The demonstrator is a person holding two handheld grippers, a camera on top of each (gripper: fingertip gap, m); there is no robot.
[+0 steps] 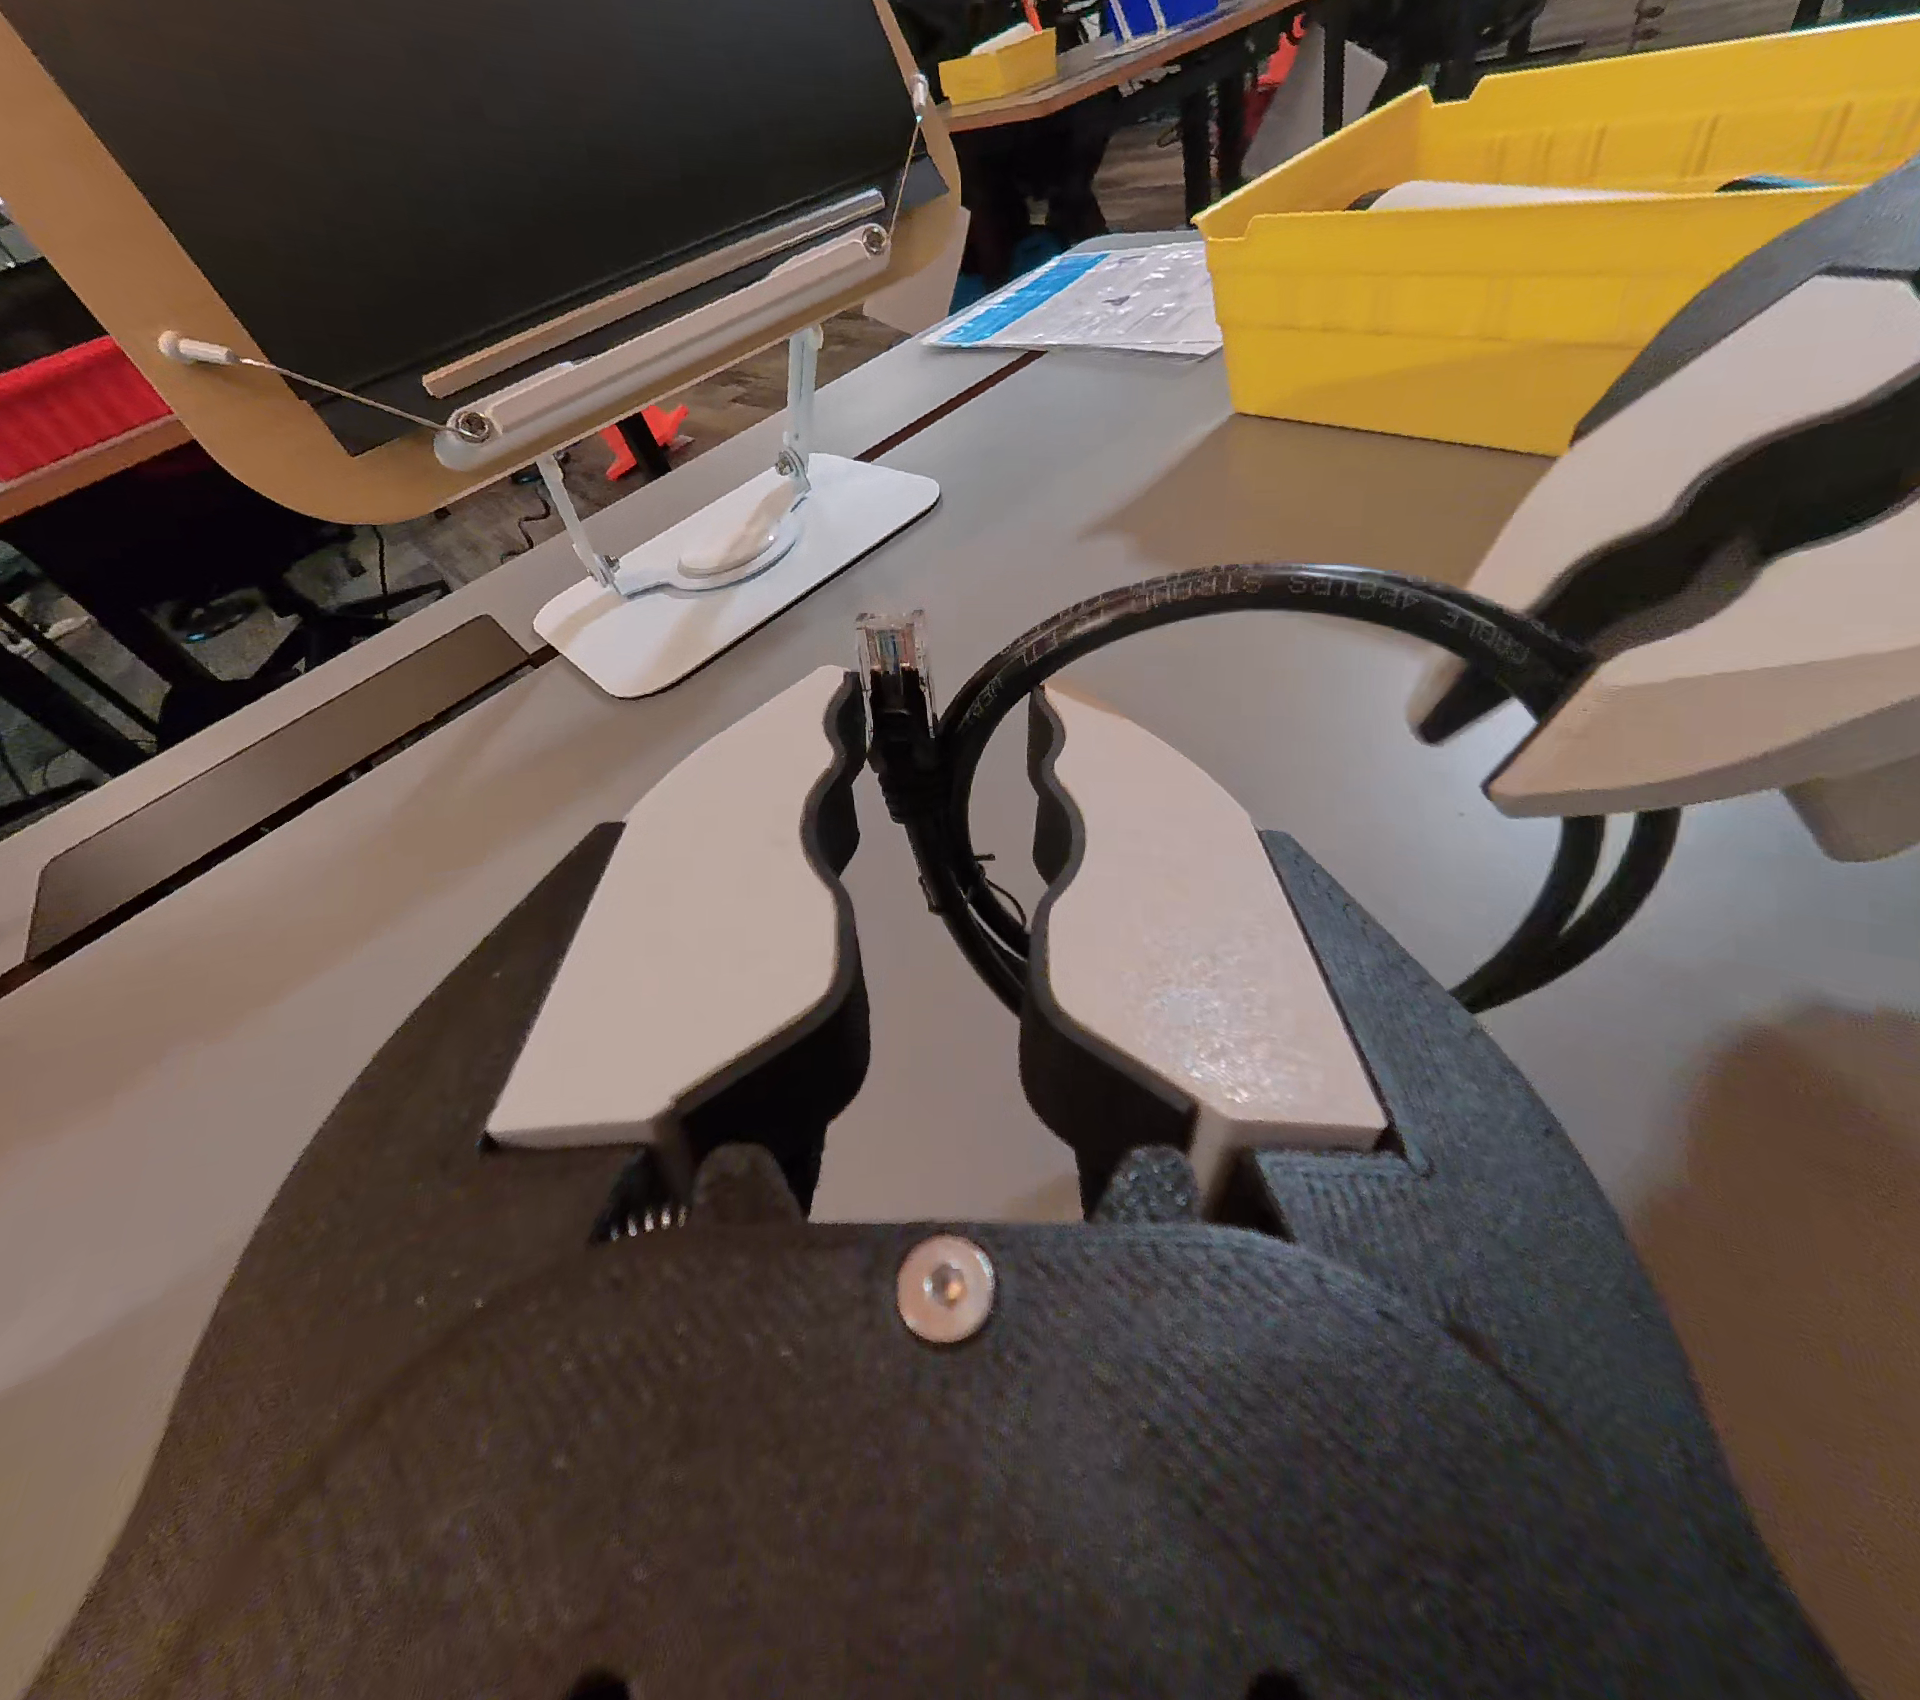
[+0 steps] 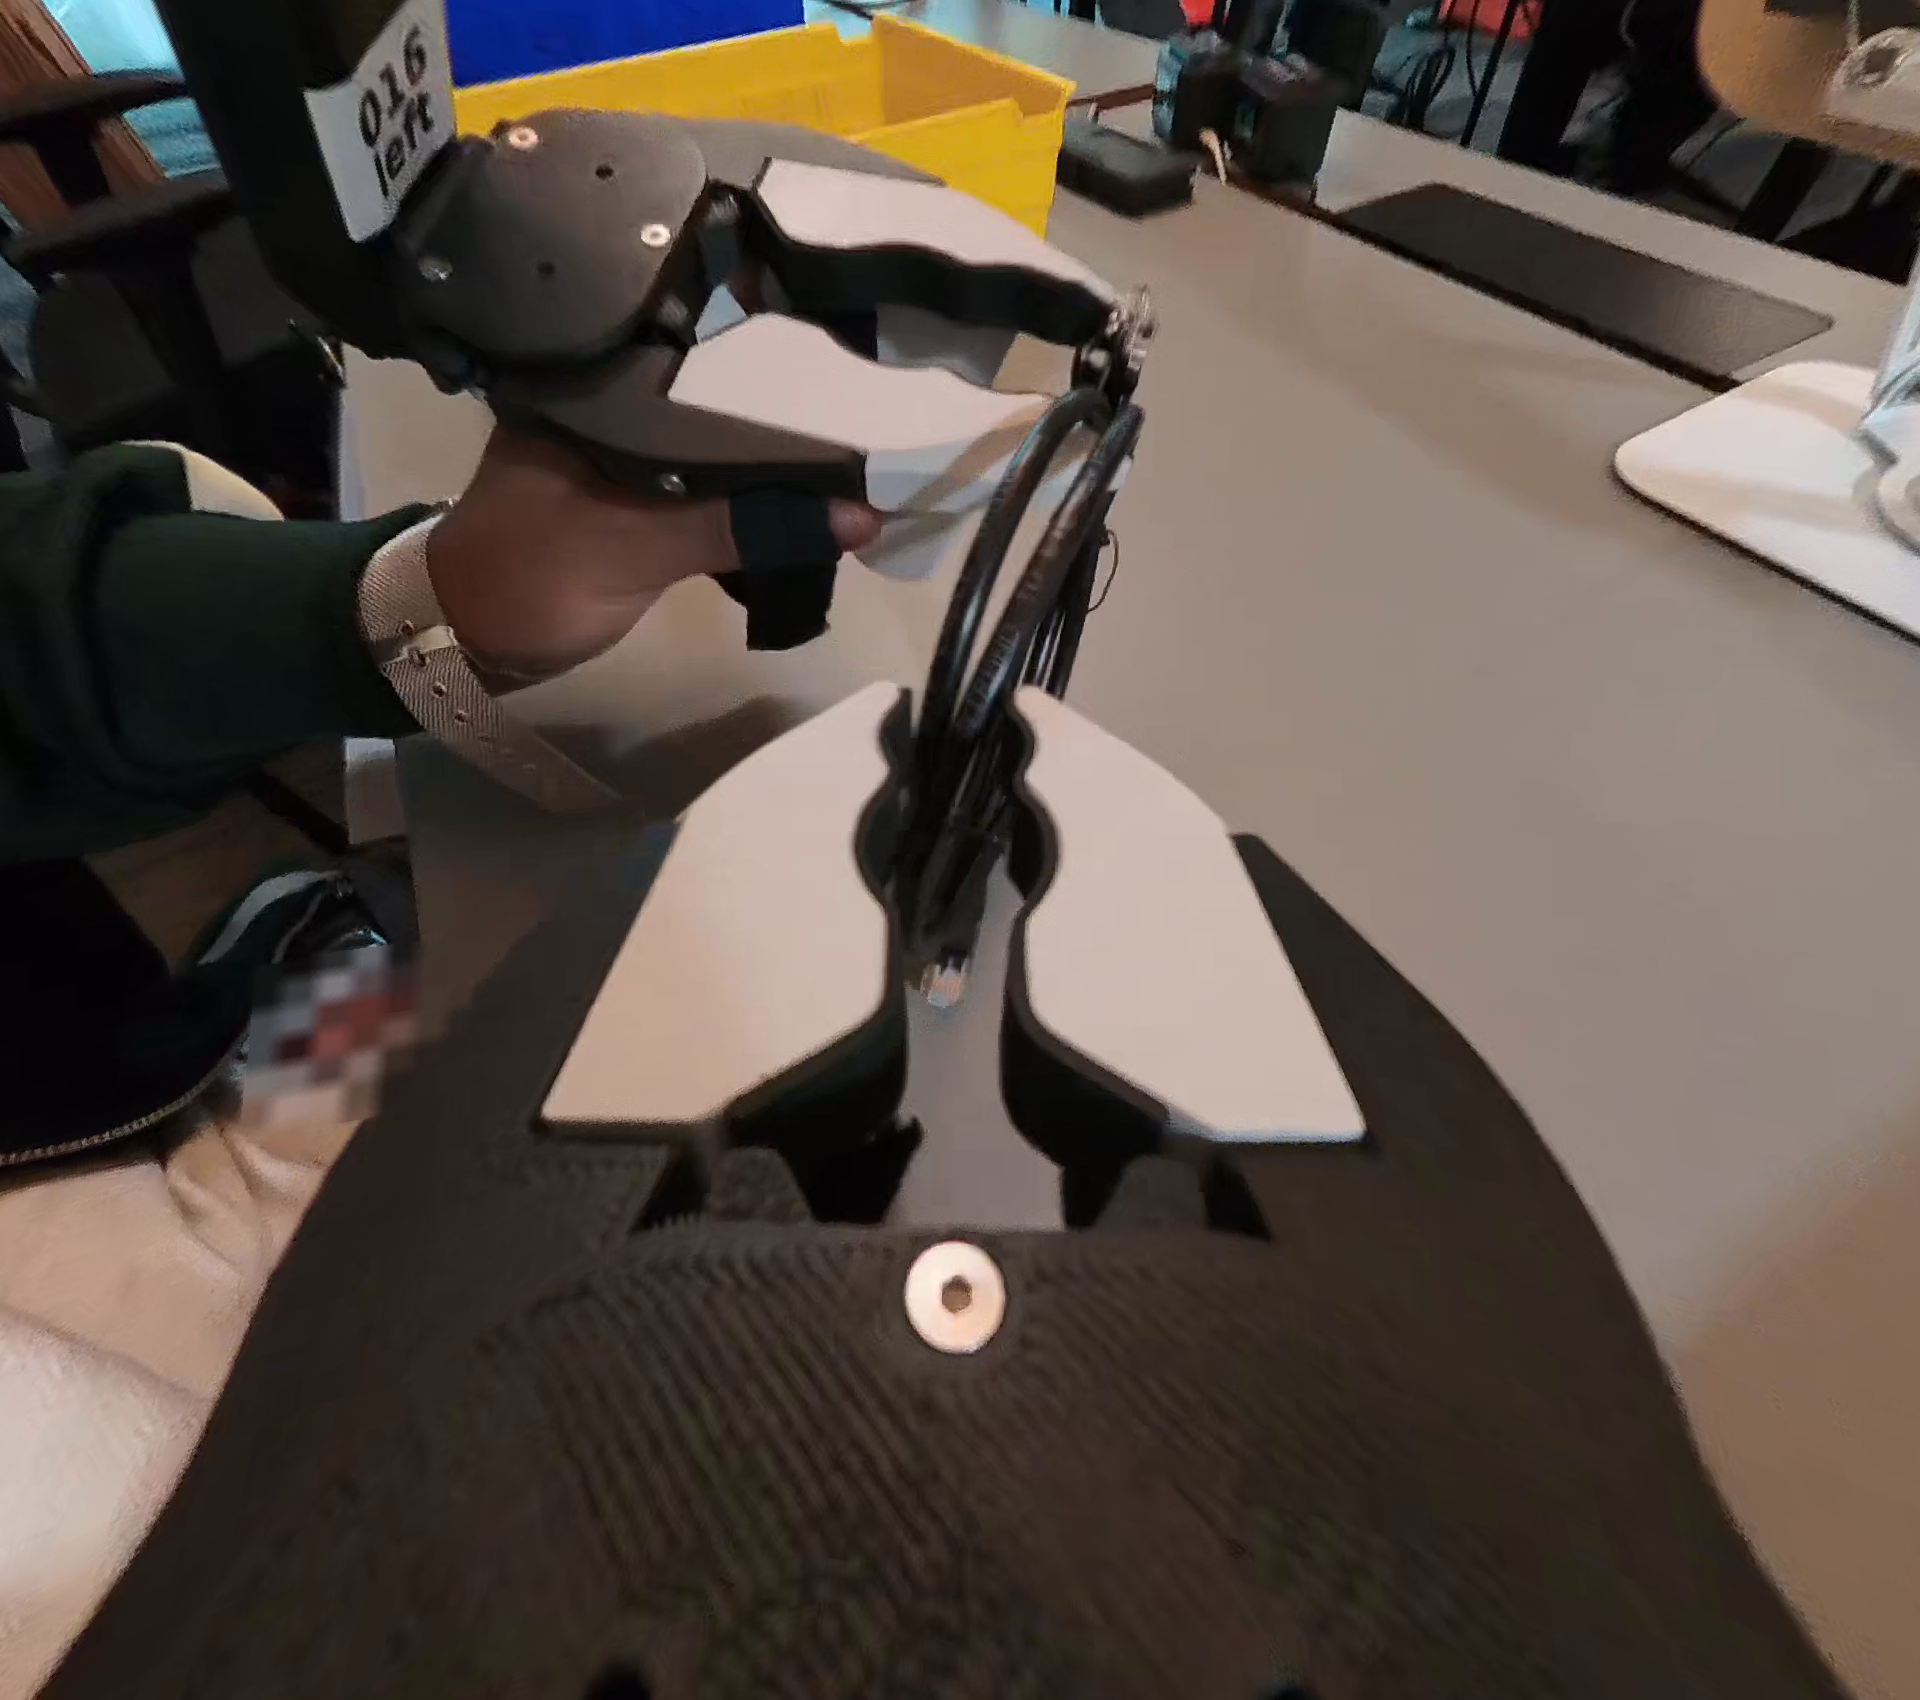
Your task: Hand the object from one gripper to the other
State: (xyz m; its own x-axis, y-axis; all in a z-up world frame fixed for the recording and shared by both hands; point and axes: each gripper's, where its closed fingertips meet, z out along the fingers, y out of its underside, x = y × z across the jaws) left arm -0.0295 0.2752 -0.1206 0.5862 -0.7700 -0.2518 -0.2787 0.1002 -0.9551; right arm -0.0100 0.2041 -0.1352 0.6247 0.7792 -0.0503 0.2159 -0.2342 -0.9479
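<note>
Two claws share one coiled black cable (image 1: pixel 1226 611) above the tabletop (image 1: pixel 1195 487): right claw (image 2: pixel 951 715) clamped on it, left claw (image 1: pixel 945 705) apart around its plug, which could slip free if the swap is mistimed.

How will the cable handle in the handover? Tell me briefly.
Probably springy rather than limp: the cable holds its loops while the right gripper pinches one spot. Likely light, since that pinch seems to carry it. Its smooth jacket might twist between the fingers of the open left gripper.

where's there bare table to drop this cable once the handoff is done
Bare grey table runs ahead of the right gripper, bordered by the white stand base and the black inset panel. It is crowded around the yellow bin, the papers and the left gripper.
</note>
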